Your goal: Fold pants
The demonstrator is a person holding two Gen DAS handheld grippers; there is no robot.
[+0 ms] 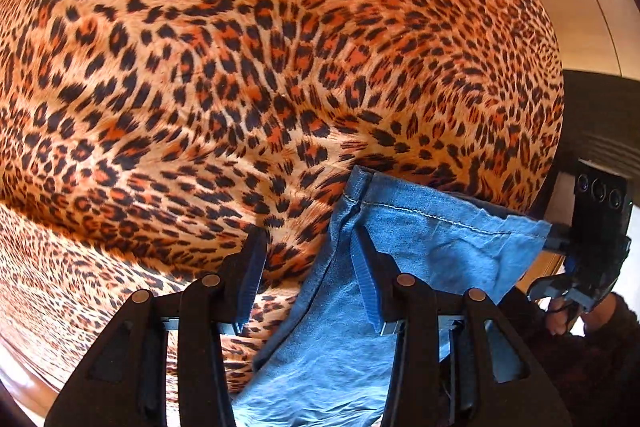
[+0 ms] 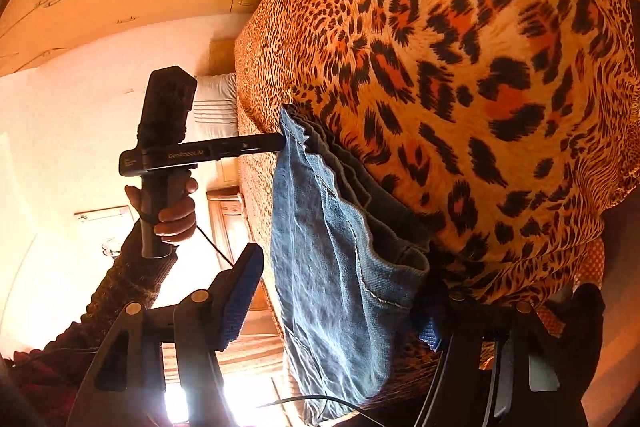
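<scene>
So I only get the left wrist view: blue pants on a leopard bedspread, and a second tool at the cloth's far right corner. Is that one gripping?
Observer: No. In the right wrist view the right tool stands open around the pants, and its blue-padded finger is clear of the cloth.
Operator: And my own tool, from the outside?
Observer: A hand in a knit sleeve holds the left tool by its handle, with the tip against the pants' hem.
Operator: Anything beyond the bed?
Observer: A white striped pillow lies at the far end of the bedspread.
</scene>
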